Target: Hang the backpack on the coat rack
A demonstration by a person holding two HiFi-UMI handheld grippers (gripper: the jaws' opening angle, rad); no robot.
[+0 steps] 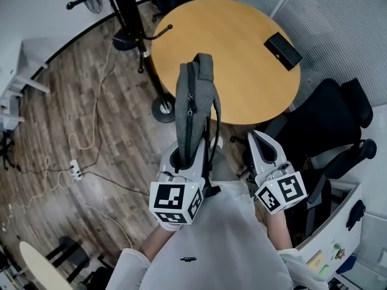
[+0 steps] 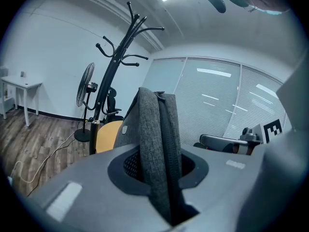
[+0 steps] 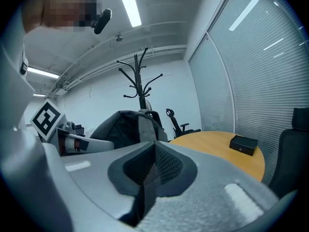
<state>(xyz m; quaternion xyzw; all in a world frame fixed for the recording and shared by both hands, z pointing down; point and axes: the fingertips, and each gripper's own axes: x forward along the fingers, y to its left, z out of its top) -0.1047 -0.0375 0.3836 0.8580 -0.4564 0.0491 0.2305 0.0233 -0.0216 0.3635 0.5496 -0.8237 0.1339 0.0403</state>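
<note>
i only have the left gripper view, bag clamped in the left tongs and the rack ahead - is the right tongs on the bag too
observer: No. The right tongs are shut on nothing, apart from the grey fabric backpack, on its right.
operator: anything on the table
observer: A small black rectangular box lies near the far right edge of the round wooden table.
operator: what's off to the right
observer: A black office chair stands close beside the right tongs.
</note>
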